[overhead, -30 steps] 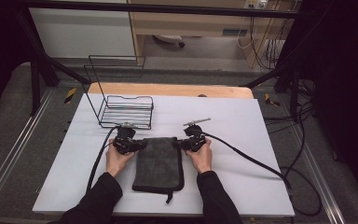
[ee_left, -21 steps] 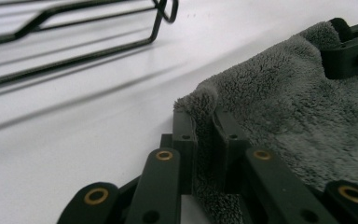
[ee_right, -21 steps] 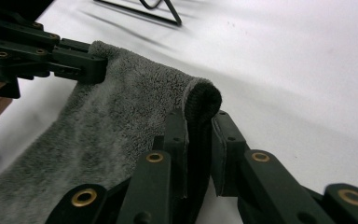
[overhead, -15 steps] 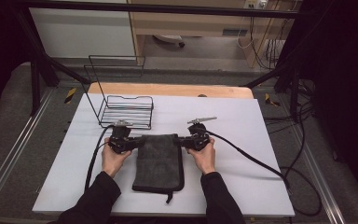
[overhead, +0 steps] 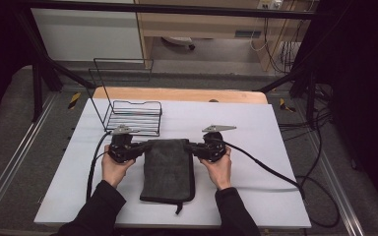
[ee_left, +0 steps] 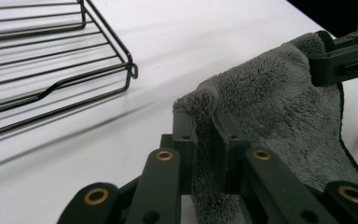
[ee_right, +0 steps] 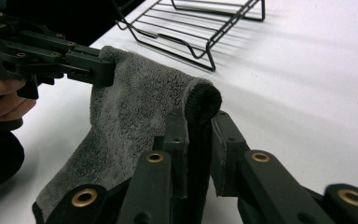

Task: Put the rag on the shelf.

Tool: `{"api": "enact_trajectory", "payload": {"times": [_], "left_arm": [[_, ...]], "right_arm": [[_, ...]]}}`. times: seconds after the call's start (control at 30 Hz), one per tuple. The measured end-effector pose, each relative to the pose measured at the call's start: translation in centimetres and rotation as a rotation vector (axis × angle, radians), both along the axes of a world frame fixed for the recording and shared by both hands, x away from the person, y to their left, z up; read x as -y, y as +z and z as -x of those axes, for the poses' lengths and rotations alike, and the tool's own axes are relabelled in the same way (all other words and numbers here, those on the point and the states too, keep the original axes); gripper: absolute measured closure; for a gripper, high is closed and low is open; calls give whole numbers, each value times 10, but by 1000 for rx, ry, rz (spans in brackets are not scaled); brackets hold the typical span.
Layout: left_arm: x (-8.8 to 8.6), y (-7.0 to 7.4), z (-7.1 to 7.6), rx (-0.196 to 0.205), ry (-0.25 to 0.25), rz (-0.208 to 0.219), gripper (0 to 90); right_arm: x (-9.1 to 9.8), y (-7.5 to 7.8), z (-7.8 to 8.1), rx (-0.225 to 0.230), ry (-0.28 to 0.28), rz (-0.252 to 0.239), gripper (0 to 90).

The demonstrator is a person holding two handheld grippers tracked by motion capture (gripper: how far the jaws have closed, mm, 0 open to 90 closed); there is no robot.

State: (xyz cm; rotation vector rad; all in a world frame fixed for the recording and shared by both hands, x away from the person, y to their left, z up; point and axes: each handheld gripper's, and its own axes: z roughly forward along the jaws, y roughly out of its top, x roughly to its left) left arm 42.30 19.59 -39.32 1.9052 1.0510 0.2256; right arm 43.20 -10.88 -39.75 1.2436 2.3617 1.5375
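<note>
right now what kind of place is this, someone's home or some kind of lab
Most likely a lab or recording workstation, not a home: a white table ringed by a dark metal frame, cabled handheld grippers, left gripper and right gripper, holding a grey towel, loose cables on the floor.

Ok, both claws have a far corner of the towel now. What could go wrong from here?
1. The left claw pinches only a small bunched corner of the grey towel, so it may slip out under tension.
2. The right claw grips a thick rolled hem, which could unroll and loosen.
3. The wire rack stands just beyond the left claw; lifting forward might snag the towel or claw on it.
</note>
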Motion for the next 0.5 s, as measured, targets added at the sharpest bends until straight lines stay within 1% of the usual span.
{"api": "enact_trajectory", "payload": {"times": [0.13,0.2,0.23,0.3,0.37,0.4,0.43,0.5], "left_arm": [[0,8,8,41,-7,5,808],[0,10,9,47,-8,8,808],[0,14,13,64,-9,9,808],[1,18,16,83,-10,13,808],[1,20,17,87,-11,20,808],[1,21,18,93,-14,24,808],[1,24,21,99,-19,37,808],[2,27,23,112,-21,44,808]], "right_arm": [[2,6,6,26,-6,-15,792],[3,8,8,42,-9,-19,792],[3,9,9,44,-10,-23,792],[4,11,11,58,-10,-29,792],[6,13,13,77,-9,-35,792],[6,15,14,78,-8,-38,792],[7,16,14,86,-9,-40,792],[9,20,17,99,-9,-47,792]]}}
